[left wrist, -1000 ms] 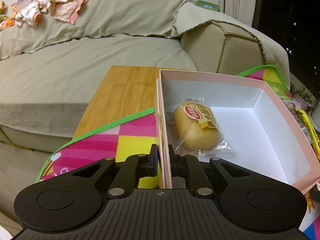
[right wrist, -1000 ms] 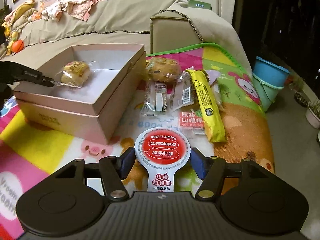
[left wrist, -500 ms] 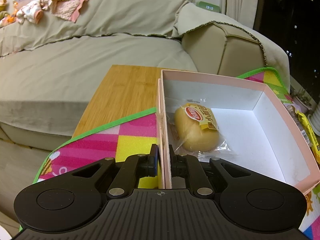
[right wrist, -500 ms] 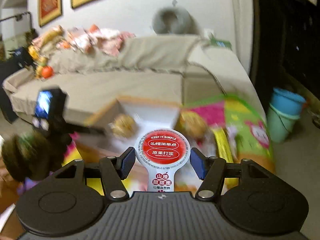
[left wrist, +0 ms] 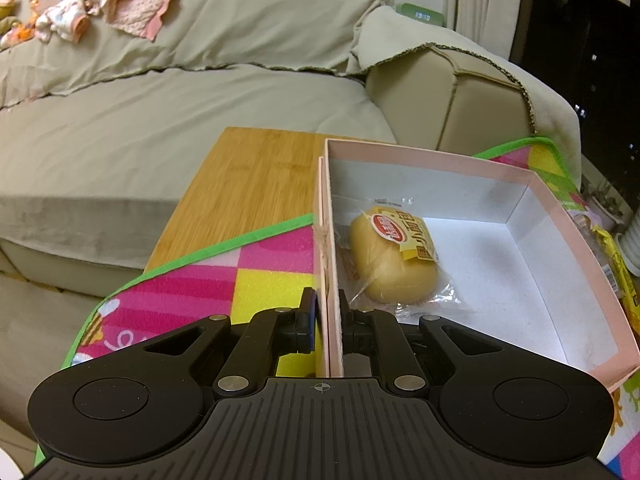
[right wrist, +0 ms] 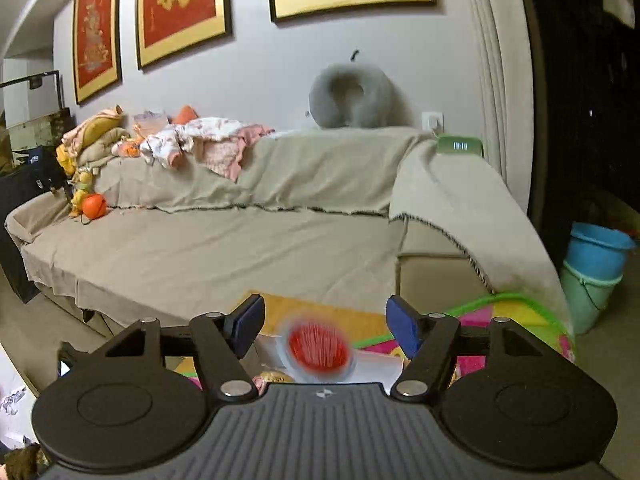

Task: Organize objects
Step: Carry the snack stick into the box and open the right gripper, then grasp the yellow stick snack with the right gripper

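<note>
In the left wrist view my left gripper (left wrist: 329,320) is shut on the near left wall of an open pink box (left wrist: 536,184). A wrapped yellow bun (left wrist: 390,256) lies inside the box on its white floor. In the right wrist view my right gripper (right wrist: 324,322) is open and raised high above the table. A round red-lidded snack cup (right wrist: 319,350) appears blurred below and between the fingers, no longer touched by them, over the box below.
A beige covered sofa (right wrist: 240,248) fills the background, with clothes and toys on its back. The colourful play mat (left wrist: 224,276) covers a wooden table (left wrist: 248,184). Yellow snack packets (left wrist: 620,276) lie right of the box. Blue and green buckets (right wrist: 596,272) stand at the right.
My right gripper lifted and tilted upward, then opened; the red-lidded cup has left its fingers and is dropping, blurred. My left gripper kept its hold on the box wall.
</note>
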`<state>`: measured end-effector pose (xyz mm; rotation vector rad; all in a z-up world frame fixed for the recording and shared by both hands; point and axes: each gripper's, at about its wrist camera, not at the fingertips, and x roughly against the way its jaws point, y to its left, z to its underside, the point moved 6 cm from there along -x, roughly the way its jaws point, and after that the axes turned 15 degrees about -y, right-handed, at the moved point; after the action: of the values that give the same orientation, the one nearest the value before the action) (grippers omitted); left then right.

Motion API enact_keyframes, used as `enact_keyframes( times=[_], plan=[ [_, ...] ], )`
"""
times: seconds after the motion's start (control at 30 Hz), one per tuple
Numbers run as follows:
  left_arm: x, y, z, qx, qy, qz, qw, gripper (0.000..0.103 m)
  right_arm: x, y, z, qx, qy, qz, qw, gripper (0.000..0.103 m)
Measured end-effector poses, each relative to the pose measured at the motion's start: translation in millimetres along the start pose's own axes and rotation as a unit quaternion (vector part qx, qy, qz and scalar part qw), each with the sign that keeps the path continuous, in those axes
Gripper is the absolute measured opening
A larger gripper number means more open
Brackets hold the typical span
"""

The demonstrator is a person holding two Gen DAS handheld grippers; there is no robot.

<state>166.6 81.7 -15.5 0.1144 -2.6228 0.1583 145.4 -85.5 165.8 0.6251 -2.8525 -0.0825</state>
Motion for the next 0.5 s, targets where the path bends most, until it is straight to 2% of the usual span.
enact_keyframes(
  times=[0.07, 0.13, 0.27, 0.5],
  plan=[
    [0, 0, 0, 0.0, 0.0, 0.001, 1.0, 0.01, 5, -7, 14, 0.004, 0.007, 0.0, 1.0, 0.074],
    [2, 1, 0, -0.001, 0.0, 0.002, 1.0, 0.011, 15, -17, 32, 0.021, 0.015, 0.018, 0.999, 0.079],
    [3, 2, 0, 0.0, -0.001, 0.001, 1.0, 0.01, 37, -48, 77, 0.041, 0.051, 0.07, 0.995, 0.079],
    [1, 1, -1, -0.002, 0.0, -0.001, 1.0, 0.01, 64, -97, 142, 0.031, 0.12, 0.134, 0.983, 0.079]
  ],
)
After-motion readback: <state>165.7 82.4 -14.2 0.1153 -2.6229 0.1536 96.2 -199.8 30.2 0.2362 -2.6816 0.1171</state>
